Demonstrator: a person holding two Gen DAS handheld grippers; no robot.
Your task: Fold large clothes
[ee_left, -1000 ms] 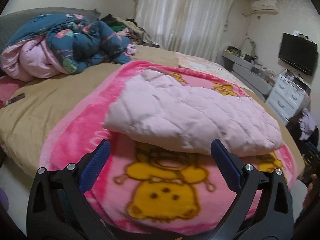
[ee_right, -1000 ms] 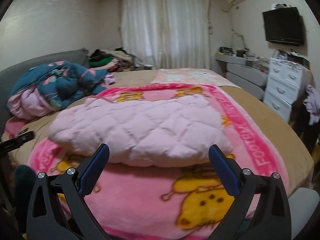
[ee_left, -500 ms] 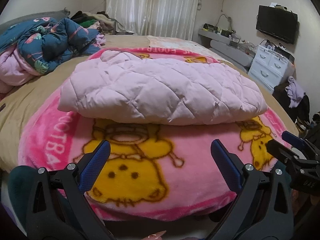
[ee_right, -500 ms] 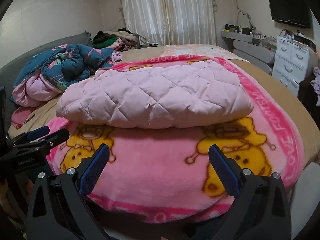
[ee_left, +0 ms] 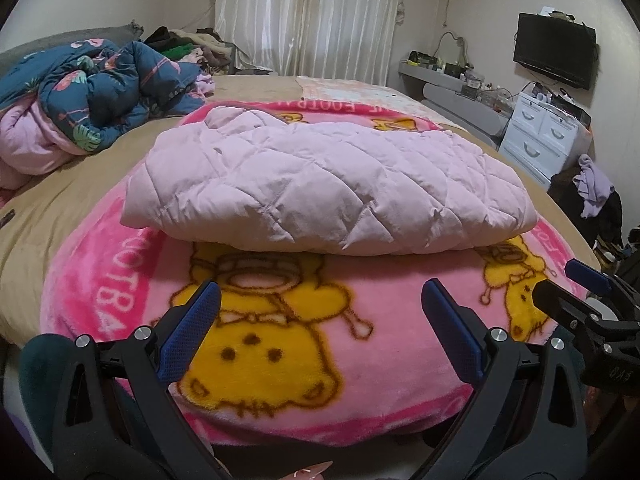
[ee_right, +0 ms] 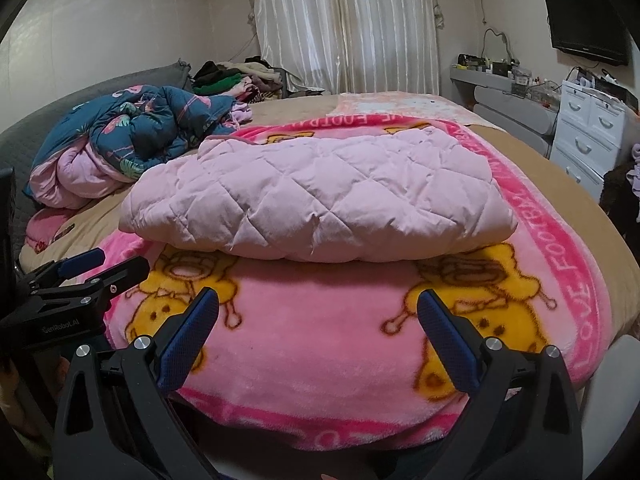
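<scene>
The pale pink quilted padded garment [ee_left: 328, 184] lies folded into a thick, roughly rectangular bundle at the centre of both views, resting on a bright pink fleece blanket printed with yellow cartoon figures [ee_left: 280, 344], which is spread over a tan-covered bed [ee_left: 52, 200]. The bundle looks compact, with its rounded folded edge toward the cameras, so the folding of this piece seems finished or nearly so.

The left gripper [ee_left: 320, 328] sits low in the frame, short of the bundle, jaws spread wide and holding nothing. The right gripper [ee_right: 318, 328] is the same: jaws wide, empty, above the blanket's near edge. Each shows at the other view's side edge.

The next move probably calls for either tidying the bundle or reaching to the upper left of the frame, where a crumpled dark blue flamingo-print quilted garment [ee_right: 140, 128] waits unfolded.
</scene>
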